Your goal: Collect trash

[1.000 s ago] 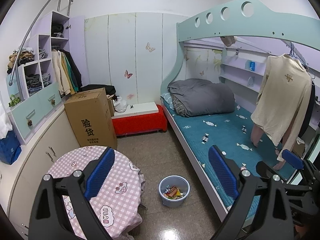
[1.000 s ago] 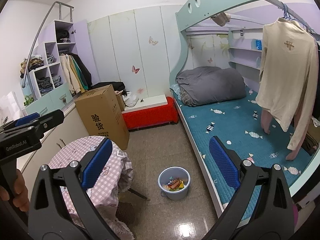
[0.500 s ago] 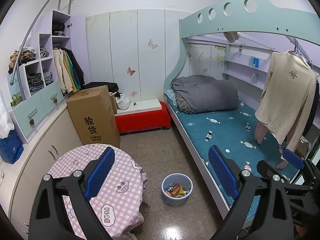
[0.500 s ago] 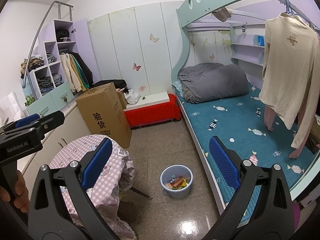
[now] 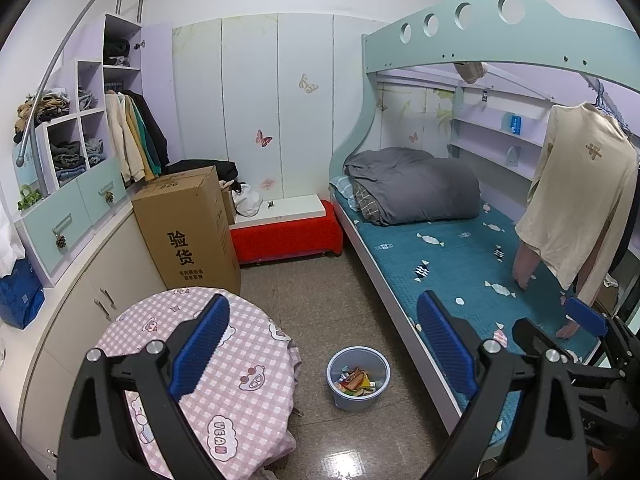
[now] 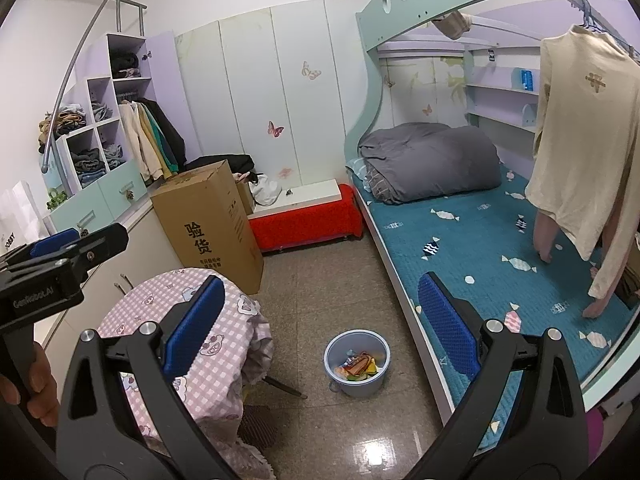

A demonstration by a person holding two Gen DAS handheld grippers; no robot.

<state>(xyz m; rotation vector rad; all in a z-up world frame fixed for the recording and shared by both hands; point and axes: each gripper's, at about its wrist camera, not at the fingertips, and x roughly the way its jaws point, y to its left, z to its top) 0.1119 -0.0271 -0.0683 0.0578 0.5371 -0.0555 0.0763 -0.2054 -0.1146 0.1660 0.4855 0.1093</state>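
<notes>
The bunk bed [image 5: 460, 256] runs off the right edge, its foot hidden. The round table [image 5: 224, 364] is cut off below. Bare floor [image 5: 320, 300] lies between them, where the blue bin [image 5: 358, 376] holds trash [image 5: 356, 380], wrappers indistinct. Left gripper [image 5: 324, 344] and right gripper [image 6: 320, 328] hang spread, empty.

— Where does the bin [image 5: 358, 378] sit?
— Low in the frame's centre, on the floor [image 5: 320, 300], between the round table [image 5: 192, 368] at lower left and the bed [image 5: 452, 256] on the right.
— And behind the table?
— A cardboard box [image 5: 188, 228], mid-left, with the bench [image 5: 286, 228] just right of it.
</notes>
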